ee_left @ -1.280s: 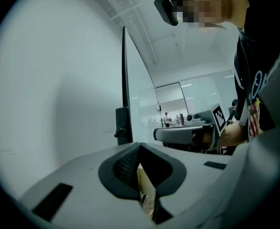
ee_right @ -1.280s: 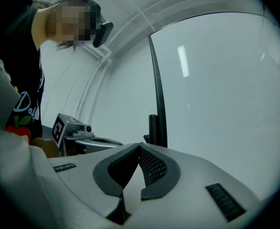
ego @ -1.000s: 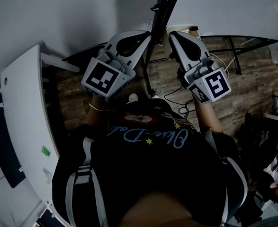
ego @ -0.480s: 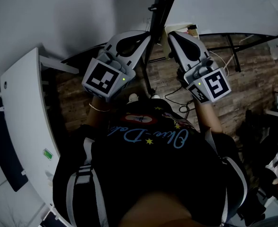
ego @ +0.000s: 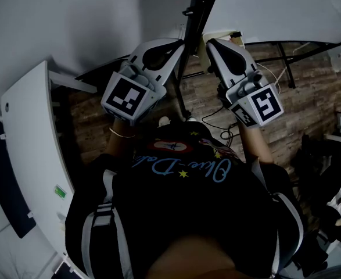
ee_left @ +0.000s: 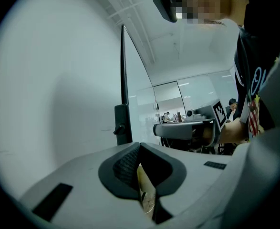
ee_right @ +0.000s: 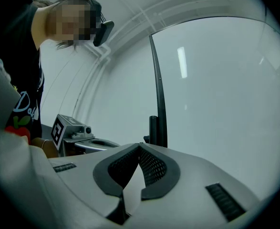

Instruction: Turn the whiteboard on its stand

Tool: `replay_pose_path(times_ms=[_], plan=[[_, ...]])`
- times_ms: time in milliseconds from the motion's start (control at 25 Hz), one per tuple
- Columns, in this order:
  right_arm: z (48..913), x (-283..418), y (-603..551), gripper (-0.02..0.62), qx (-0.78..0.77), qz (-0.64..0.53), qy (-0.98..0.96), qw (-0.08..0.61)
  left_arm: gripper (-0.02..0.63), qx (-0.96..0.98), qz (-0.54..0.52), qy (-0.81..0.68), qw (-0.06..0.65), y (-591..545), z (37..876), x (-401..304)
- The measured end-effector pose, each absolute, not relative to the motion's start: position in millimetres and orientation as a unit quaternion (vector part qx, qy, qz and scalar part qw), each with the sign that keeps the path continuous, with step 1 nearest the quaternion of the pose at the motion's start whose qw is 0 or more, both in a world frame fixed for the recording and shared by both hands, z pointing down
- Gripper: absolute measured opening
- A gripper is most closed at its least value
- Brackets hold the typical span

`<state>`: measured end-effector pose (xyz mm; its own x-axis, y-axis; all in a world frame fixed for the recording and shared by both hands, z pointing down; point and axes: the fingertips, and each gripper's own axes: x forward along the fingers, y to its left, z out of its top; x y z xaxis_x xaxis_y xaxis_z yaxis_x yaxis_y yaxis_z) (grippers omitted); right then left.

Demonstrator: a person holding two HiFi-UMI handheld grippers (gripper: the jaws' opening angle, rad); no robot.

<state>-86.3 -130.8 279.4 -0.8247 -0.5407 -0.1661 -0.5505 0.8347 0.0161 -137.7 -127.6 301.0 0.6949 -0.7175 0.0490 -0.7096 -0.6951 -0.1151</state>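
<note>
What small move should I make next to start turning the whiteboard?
Probably nudge the right gripper forward so its closed tips push the whiteboard near its black edge. Both it and the left gripper are shut on nothing, flanking that edge, so a push looks simpler than a grip.

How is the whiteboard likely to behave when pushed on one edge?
The whiteboard looks like a broad, rigid panel, so it should probably swing as one piece rather than flex. Its glossy face reflects a light strip, so contact may slip there. A knob sits on the black post; if tight, a push might shift the whole stand instead.
</note>
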Motion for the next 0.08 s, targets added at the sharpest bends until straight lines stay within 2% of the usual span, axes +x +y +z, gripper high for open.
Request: replay_pose_path(times_ms=[80], plan=[[279.8, -87.3, -131.0, 0.02, -0.286, 0.031, 0.955, 0.077, 0.018, -0.92, -0.041, 0.388, 0.045, -128.5, 301.3, -138.8]])
